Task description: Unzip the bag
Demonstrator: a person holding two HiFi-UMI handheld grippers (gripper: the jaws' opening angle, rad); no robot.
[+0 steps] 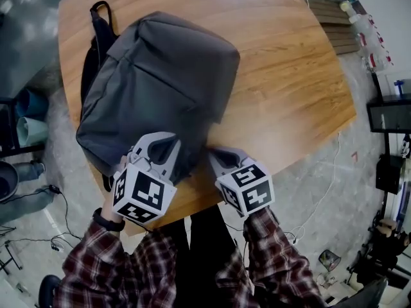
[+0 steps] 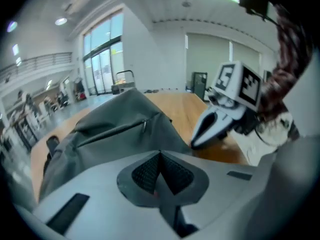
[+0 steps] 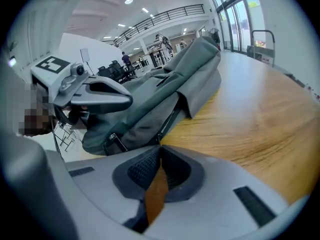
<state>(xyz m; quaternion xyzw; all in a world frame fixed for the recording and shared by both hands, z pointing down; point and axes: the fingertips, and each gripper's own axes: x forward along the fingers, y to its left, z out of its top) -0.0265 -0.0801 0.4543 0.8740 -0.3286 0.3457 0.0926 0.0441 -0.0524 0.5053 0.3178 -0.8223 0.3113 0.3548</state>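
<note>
A grey backpack (image 1: 160, 85) lies flat on the round wooden table (image 1: 289, 76), its black carry handle (image 1: 101, 10) at the far left. My left gripper (image 1: 160, 137) hovers over the bag's near edge, jaws shut with nothing between them. My right gripper (image 1: 213, 153) is just right of the bag's near corner, above the table's front edge, also shut and empty. In the left gripper view the backpack (image 2: 110, 134) shows a zip pull (image 2: 144, 126), with the right gripper (image 2: 215, 124) beside it. The right gripper view shows the backpack (image 3: 170, 89) and the left gripper (image 3: 95, 96).
Bare tabletop (image 3: 260, 119) stretches right of the bag. Plastic bottles (image 1: 367, 32) and black equipment (image 1: 389, 113) stand on the floor to the right. Cables (image 1: 321, 191) trail over the floor. A strap buckle (image 3: 114, 142) hangs at the bag's near end.
</note>
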